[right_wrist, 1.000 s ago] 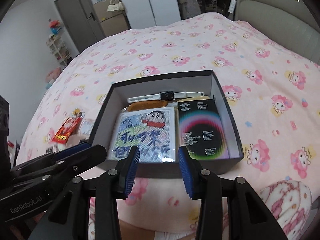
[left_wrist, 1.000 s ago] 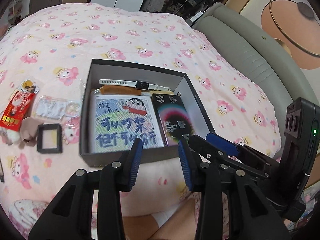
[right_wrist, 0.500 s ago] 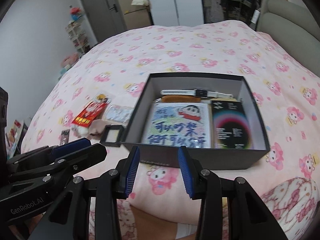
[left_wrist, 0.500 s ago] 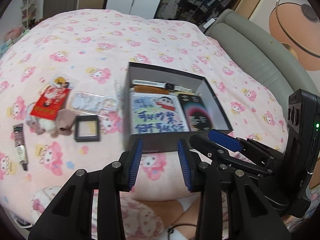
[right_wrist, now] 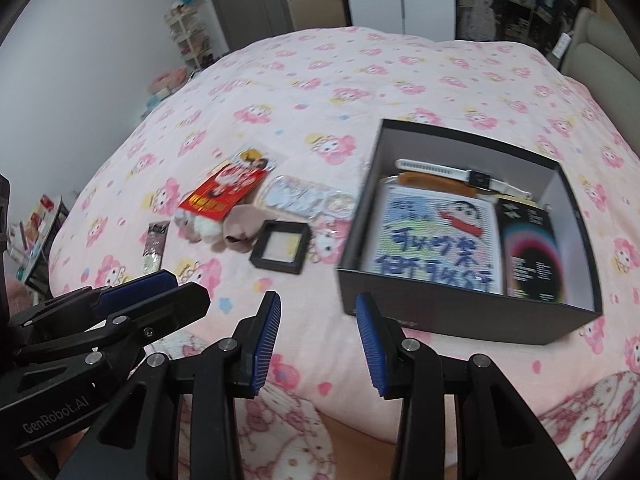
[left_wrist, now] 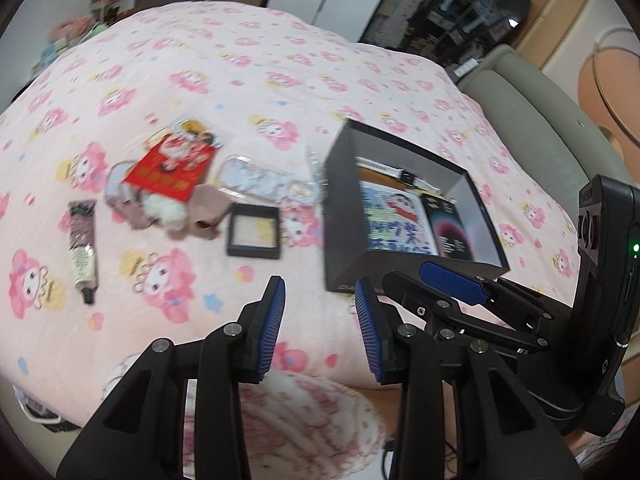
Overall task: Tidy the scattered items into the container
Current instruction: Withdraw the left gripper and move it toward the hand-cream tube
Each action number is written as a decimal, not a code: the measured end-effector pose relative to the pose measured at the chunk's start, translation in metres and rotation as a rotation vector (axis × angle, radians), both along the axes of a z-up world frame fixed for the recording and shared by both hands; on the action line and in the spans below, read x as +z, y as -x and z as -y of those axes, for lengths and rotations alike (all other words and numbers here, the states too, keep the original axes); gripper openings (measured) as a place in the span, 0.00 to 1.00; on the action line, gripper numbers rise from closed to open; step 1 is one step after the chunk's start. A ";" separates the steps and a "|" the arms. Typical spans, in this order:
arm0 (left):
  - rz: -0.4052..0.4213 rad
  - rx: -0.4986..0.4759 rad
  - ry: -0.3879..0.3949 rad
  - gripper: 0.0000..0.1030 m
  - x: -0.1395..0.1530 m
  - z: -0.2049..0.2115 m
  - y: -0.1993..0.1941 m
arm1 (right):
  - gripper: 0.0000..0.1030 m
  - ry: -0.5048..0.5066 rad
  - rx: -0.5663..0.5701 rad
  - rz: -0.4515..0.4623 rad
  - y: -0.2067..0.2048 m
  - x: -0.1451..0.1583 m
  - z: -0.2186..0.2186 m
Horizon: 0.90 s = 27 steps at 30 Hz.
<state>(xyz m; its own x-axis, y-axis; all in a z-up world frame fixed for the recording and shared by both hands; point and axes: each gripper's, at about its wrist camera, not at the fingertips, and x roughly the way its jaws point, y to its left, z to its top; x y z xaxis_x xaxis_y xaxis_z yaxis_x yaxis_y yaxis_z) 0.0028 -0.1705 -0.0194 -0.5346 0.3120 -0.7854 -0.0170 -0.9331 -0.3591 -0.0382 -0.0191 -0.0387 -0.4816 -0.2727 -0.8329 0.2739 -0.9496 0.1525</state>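
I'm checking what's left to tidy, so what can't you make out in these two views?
- Print on the tube: too small and blurred, left wrist view.
- Orange item in the box: mostly hidden under the watch and cartoon picture, right wrist view.
- Plush toy: partly covered by the red packet.

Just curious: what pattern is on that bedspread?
The bedspread is pale pink with a repeating pink cartoon-bunny print; it shows best in the right wrist view.
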 end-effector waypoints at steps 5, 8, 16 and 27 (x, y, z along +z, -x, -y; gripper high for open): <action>0.025 0.066 0.005 0.35 -0.015 0.032 -0.005 | 0.35 -0.006 0.052 0.042 0.007 -0.016 0.035; 0.044 0.110 0.000 0.35 -0.026 0.052 -0.008 | 0.35 -0.024 0.085 0.057 0.009 -0.023 0.055; 0.085 0.191 -0.040 0.35 -0.050 0.097 -0.013 | 0.35 -0.073 0.168 0.090 0.016 -0.043 0.105; 0.154 0.332 -0.090 0.35 -0.089 0.141 -0.006 | 0.35 -0.107 0.217 0.163 0.037 -0.076 0.152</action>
<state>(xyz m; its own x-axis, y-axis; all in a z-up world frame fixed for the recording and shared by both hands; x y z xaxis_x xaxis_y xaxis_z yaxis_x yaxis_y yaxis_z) 0.0091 -0.3115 -0.1085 -0.4961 0.2133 -0.8416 0.3413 -0.8434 -0.4149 -0.0755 -0.1707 -0.1147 -0.2791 -0.2614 -0.9240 0.4524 -0.8846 0.1136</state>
